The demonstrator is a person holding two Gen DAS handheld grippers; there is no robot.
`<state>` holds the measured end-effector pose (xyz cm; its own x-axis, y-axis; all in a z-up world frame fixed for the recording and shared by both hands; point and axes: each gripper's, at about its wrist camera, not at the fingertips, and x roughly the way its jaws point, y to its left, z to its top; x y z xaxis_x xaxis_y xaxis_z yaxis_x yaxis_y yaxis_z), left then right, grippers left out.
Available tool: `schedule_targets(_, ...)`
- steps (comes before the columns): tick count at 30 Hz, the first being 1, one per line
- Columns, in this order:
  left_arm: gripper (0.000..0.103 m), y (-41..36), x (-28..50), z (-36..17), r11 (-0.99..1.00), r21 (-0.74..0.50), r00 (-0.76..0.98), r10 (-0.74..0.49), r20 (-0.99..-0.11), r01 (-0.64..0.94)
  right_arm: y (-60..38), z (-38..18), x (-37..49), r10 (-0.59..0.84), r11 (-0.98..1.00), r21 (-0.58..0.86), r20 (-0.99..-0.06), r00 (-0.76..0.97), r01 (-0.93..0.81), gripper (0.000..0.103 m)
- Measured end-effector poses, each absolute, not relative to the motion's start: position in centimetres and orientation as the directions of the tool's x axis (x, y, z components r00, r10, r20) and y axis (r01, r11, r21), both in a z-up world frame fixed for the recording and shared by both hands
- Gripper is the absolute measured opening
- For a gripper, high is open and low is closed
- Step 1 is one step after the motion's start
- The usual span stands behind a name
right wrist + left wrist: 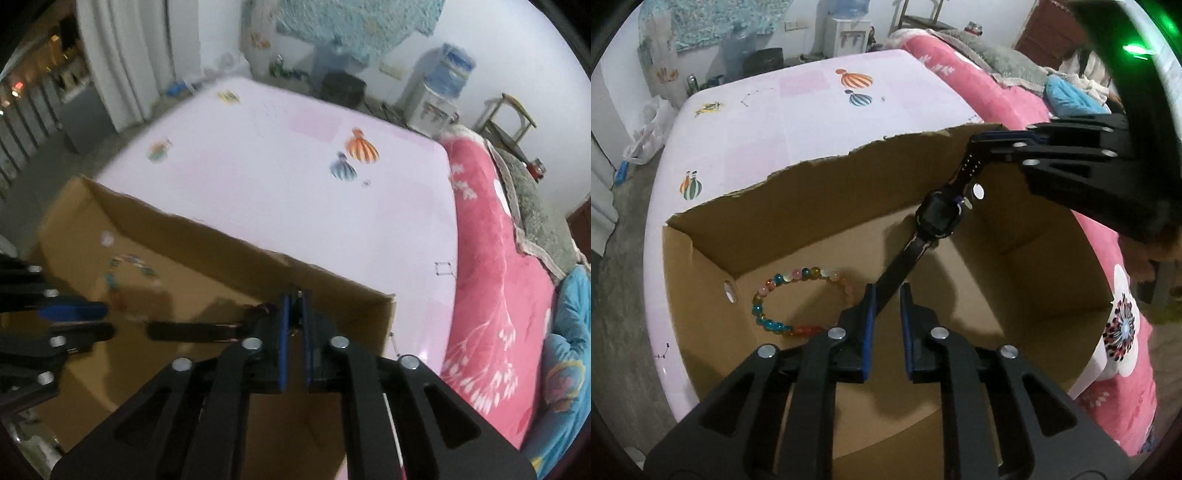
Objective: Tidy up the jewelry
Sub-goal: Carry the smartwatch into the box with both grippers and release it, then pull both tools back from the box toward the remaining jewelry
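The right gripper (979, 147) is clamped on one strap end of a black watch (938, 212), hanging it over the cardboard box (1015, 266). The left gripper (886, 299) stands parted around the lower strap. A bead bracelet (790, 299) lies inside at nine o'clock. No readable writing shows.
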<state>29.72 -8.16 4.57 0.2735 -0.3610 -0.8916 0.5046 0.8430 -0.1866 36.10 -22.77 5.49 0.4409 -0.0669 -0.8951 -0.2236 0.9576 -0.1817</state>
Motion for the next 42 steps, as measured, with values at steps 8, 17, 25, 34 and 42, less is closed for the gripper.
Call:
schedule_targets(8,0.016,-7.0,28.6,6.0,0.842,-0.195,0.309,-0.386,-0.869,0.503,-23.6,6.7,35.6,-0.080,0.947,-0.219,-0.869,0.488,-0.234,0.024)
schedule_targets(17,0.041,-3.7,24.1,11.4,0.831,-0.190,0.456,-0.460,-0.762,0.522,-28.4,14.4,31.3,0.081,0.990,-0.011,-0.781,0.620,-0.143,0.035)
schedule_targets(25,0.072,0.9,15.4,14.1,0.809,-0.202,0.557,-0.539,-0.632,0.553,-31.8,17.0,21.5,0.171,0.983,0.173,-0.695,0.698,-0.068,0.052)
schedule_targets(34,0.087,2.1,9.6,6.7,0.832,-0.210,0.486,-0.483,-0.728,0.513,-30.0,8.0,9.5,0.024,0.985,0.130,-0.757,0.653,0.114,0.079)
schedule_targets(42,0.087,-1.2,11.2,-2.9,0.899,-0.060,0.403,-0.253,-0.880,0.433,-24.9,-2.1,7.6,-0.017,0.988,0.056,-0.887,0.461,0.145,0.079)
